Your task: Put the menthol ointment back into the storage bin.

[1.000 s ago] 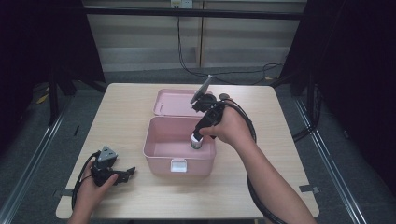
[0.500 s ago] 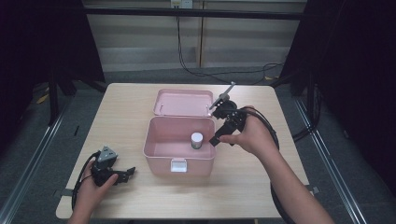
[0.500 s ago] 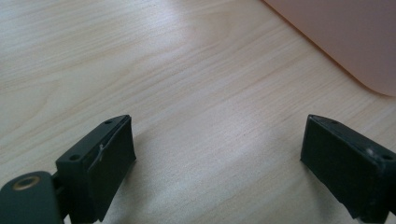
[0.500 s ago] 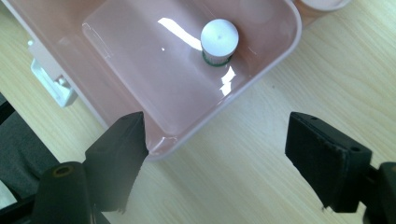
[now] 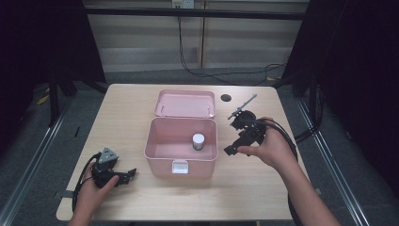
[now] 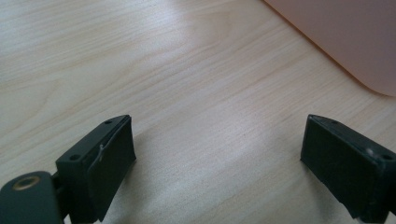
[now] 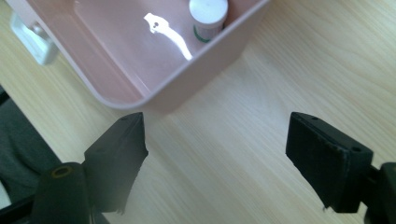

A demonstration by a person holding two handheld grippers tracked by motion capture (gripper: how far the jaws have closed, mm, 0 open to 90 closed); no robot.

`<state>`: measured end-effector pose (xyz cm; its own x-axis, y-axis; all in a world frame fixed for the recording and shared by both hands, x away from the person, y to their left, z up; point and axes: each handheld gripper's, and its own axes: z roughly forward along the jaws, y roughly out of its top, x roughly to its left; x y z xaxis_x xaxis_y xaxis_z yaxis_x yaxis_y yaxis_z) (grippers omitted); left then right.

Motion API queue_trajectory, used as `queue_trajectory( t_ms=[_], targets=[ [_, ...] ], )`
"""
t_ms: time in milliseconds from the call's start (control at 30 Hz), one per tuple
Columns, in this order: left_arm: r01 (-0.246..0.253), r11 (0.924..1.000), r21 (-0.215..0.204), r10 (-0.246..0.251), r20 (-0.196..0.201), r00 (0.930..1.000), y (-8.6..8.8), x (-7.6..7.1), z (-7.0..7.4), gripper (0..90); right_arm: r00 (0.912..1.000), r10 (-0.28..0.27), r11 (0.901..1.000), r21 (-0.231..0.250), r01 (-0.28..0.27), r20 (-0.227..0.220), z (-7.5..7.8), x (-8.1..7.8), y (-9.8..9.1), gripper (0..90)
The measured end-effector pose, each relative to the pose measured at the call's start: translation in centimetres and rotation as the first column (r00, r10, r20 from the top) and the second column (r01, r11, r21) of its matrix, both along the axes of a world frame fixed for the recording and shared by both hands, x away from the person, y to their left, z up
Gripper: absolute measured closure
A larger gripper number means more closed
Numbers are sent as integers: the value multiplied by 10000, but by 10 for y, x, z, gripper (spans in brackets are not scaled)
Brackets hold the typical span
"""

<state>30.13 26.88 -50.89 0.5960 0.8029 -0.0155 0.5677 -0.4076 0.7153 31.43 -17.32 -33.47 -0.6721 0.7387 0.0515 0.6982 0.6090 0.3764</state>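
An open pink box [image 5: 181,160] stands mid-table, its lid [image 5: 186,103] lying flat behind it. A small white-capped bottle [image 5: 198,141] stands upright inside, near the right wall. My right gripper [image 5: 233,145] is just right of the box, outside it, open and empty. In the right gripper view its jaws [image 7: 215,158] are spread over bare wood, with the box [image 7: 154,93] and the bottle [image 7: 208,14] ahead. My left gripper [image 5: 128,176] rests at the front left, open and empty. Its wide-set jaws [image 6: 217,158] face the box corner [image 6: 345,42].
The box has a white latch [image 5: 179,165] on its front wall. The wooden table [image 5: 263,188] has a dark round hole [image 5: 226,98] at the back right. Cables trail from both grippers. Dark floor and rails surround the table.
My right gripper has come up out of the box and moved to the right of it, leaving the bottle standing inside. The left gripper has stayed put.
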Motion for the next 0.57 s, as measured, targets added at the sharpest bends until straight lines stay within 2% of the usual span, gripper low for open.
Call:
queue_trajectory(
  t_ms=[300,367,467,567],
  targets=[
    [-63,9999,-79,64,19,10000,-1,0,0,93,9995,-202,9983,545,188,251,-24,-10,-24,198],
    [8,10000,2,-8,1,10000,0,0,0,92,9996,-205,9970,751,192,173,-32,-11,-27,198],
    [6,10000,3,-6,2,10000,0,0,0,93,9994,-306,9978,596,297,142,-42,-13,-31,198],
    [2,10000,-2,-2,1,10000,0,0,0,93,9993,-364,9959,828,355,91,-47,-13,-35,198]
  ],
)
